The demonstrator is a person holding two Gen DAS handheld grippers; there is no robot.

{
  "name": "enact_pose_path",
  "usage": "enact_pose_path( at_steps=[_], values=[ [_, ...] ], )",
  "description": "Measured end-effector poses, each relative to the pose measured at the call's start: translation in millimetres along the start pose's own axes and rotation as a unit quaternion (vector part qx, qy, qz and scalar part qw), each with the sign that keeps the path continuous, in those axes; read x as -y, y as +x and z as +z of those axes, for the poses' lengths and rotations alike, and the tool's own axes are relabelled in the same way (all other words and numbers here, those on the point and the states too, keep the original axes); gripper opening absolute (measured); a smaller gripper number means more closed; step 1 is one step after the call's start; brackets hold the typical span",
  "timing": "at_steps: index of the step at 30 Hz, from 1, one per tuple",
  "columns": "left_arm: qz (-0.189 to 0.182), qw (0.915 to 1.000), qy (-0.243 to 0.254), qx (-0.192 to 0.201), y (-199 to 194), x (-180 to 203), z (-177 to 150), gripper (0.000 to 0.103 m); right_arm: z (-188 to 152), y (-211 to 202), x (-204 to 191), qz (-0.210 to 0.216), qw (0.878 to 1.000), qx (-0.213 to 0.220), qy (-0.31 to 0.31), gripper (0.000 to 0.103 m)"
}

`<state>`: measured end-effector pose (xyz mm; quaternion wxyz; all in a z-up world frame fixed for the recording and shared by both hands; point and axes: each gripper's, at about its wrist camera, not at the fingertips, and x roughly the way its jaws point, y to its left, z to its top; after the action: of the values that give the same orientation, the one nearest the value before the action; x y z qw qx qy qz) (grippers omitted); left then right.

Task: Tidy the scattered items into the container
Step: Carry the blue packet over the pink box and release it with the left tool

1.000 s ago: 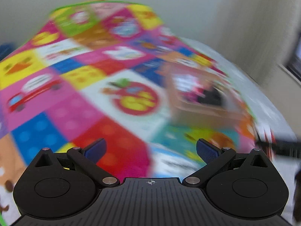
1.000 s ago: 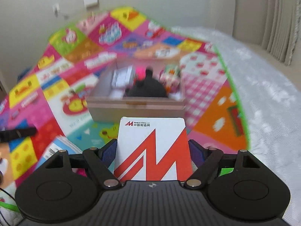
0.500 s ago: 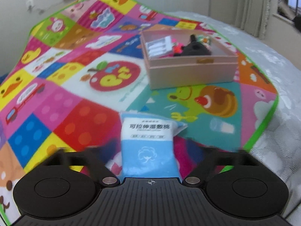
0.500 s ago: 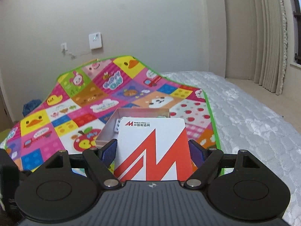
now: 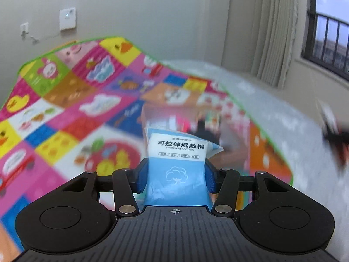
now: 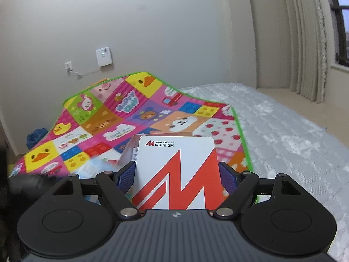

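A blue and white packet of wet cotton [image 5: 176, 152] stands upright between the blue pads of my left gripper [image 5: 175, 174]. Its jaws are closing and press on the packet's sides, holding it above the play mat [image 5: 65, 109]. Beyond the packet lies the pink open box [image 5: 231, 131], blurred, with several items in it. My right gripper [image 6: 176, 170] is shut on a white card box with a red M logo [image 6: 176, 163], which hides most of the pink box [image 6: 128, 150] behind it.
The colourful play mat [image 6: 109, 118] lies on a grey quilted bedspread [image 6: 283, 142] that runs to the right. A wall with a white switch panel [image 6: 104, 57] stands behind, and curtains [image 6: 305, 43] hang at the right. A blue bundle [image 6: 37, 135] sits by the mat's left edge.
My left gripper went from wide open to closed on the blue packet and lifted it off the mat. The right gripper rose with its card box, then held still.
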<state>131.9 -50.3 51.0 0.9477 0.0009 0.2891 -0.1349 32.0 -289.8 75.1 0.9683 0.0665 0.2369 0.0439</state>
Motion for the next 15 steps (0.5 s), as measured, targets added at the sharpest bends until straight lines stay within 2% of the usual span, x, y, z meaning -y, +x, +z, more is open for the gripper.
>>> enact_pose_path(
  at_steps=[5, 7, 8, 10, 12, 14, 15],
  values=[
    [0.013, 0.9995, -0.017, 0.021, 58.4, 2.0, 50.1, 0.056, -2.0, 10.2, -2.5, 0.008, 1.0, -0.009, -0.006, 0.08],
    [0.012, 0.9994, -0.032, 0.006, 90.0, 0.3, 54.0, 0.059, -3.7, 16.4, -0.6, 0.004, 1.0, -0.013, -0.009, 0.08],
    [0.002, 0.999, -0.044, -0.005, 102.5, -2.4, 52.1, 0.065, -4.6, 19.6, 1.4, 0.002, 1.0, -0.017, -0.008, 0.08],
    [-0.017, 0.9972, -0.066, -0.031, 120.5, -8.7, 43.2, 0.069, -8.9, 26.7, 7.2, -0.003, 1.0, -0.026, -0.004, 0.08],
    [-0.021, 0.9958, -0.084, -0.029, 110.8, -17.0, 30.4, 0.075, -12.6, 34.1, 12.8, -0.008, 0.999, -0.036, 0.003, 0.08],
    [-0.018, 0.9958, -0.087, -0.023, 85.9, -21.4, 13.8, 0.096, -15.8, 42.3, 18.4, -0.007, 0.999, -0.047, 0.013, 0.08],
    [-0.002, 0.9965, -0.08, -0.024, 70.1, -21.8, 4.4, 0.096, -17.7, 47.0, 20.8, -0.004, 0.998, -0.054, 0.021, 0.08]
  ],
)
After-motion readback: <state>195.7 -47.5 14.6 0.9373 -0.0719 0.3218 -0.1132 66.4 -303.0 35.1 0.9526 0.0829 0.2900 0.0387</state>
